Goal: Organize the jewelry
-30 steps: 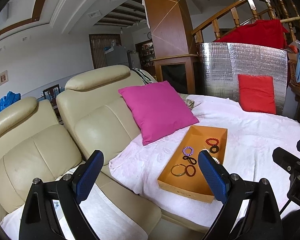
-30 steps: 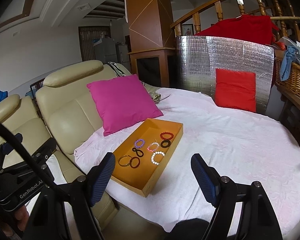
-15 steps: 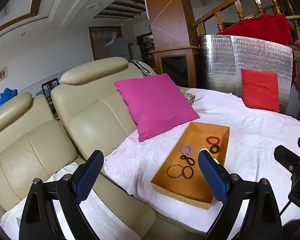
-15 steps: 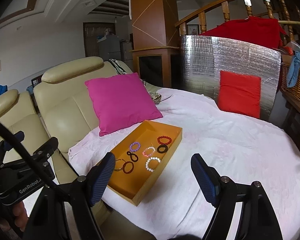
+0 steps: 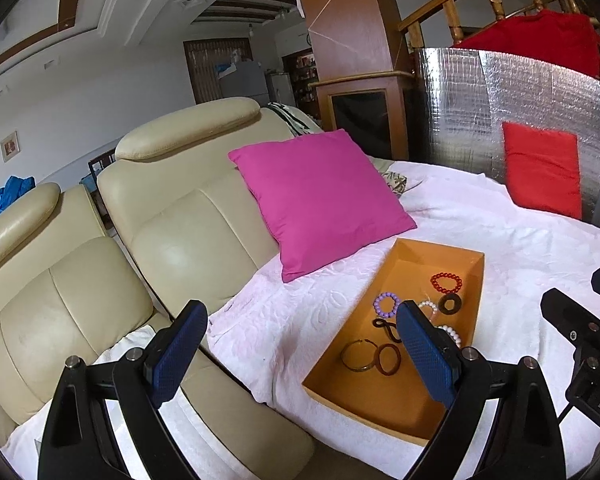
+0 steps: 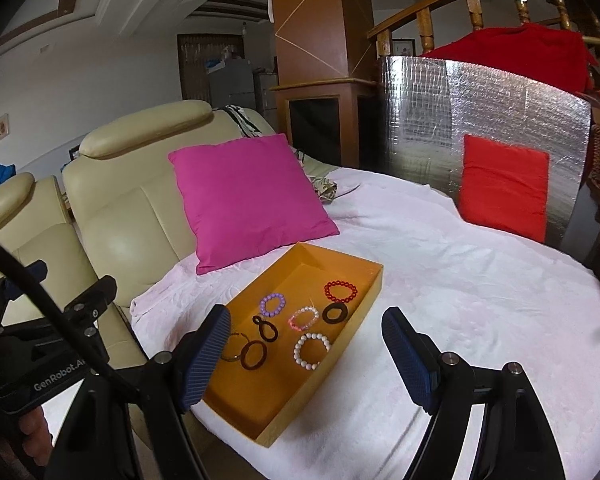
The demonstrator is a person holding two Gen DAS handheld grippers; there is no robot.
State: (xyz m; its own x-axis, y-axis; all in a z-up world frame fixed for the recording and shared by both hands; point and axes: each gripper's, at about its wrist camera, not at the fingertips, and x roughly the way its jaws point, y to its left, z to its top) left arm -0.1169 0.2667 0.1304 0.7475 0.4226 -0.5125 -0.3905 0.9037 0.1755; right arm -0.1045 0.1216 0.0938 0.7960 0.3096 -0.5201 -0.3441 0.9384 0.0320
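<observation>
Orange tray [image 6: 364, 280] of bracelets on the white cover [image 6: 460, 300], just in front of the pink cushion [image 6: 248, 196]; larger and nearer than a second ago. Left gripper [image 5: 300, 344] and right gripper [image 6: 304, 348] short of the tray, jaws wide apart, empty, as before.

Orange tray [image 6: 364, 312] holds red [image 6: 341, 291], purple [image 6: 273, 305] and white bracelets [image 6: 311, 351]; magenta cushion [image 6: 248, 196].

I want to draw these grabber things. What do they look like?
Each one is a black frame with silver bolts and two fingers. The left gripper and right gripper have dark blue pads with a bumpy grid pattern. In the right view, the left one's body reads "GenRobot" in white, and a black cable curves past.
</observation>
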